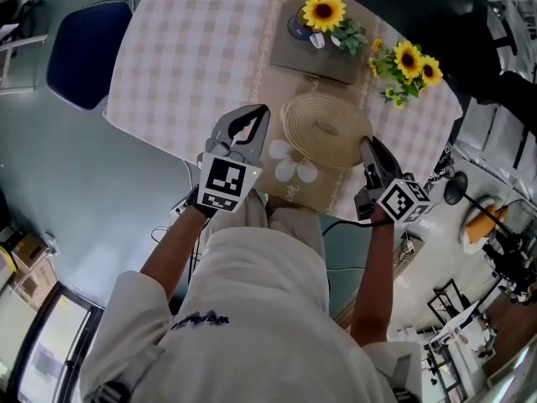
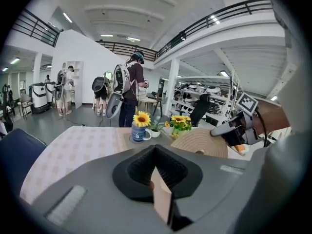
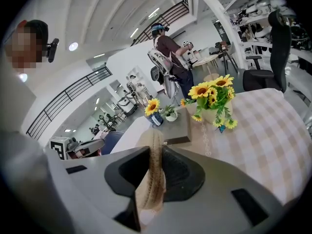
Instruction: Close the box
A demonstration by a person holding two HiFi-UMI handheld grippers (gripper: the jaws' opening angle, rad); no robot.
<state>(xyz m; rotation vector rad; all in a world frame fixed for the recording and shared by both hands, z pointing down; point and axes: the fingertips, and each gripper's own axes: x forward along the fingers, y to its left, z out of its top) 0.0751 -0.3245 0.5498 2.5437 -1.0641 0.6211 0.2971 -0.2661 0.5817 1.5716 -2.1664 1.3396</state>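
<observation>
A brown cardboard box (image 1: pixel 294 175) printed with a white flower sits at the near edge of the round table. A round woven straw piece (image 1: pixel 323 128) lies across its top. My left gripper (image 1: pixel 254 122) is at the box's left side, and in the left gripper view my left gripper (image 2: pixel 157 182) is shut on a thin brown cardboard flap (image 2: pixel 162 201). At the box's right side, my right gripper (image 1: pixel 370 154) pinches the straw piece's rim; the right gripper view shows the woven edge (image 3: pixel 152 179) standing between the shut jaws of my right gripper (image 3: pixel 153 172).
A checkered cloth covers the table (image 1: pixel 193 57). Behind the box a blue mug of sunflowers (image 1: pixel 321 15) stands on a grey mat (image 1: pixel 306 55), with a second sunflower bunch (image 1: pixel 409 67) to its right. A blue chair (image 1: pixel 84 53) is at the far left. People stand across the hall.
</observation>
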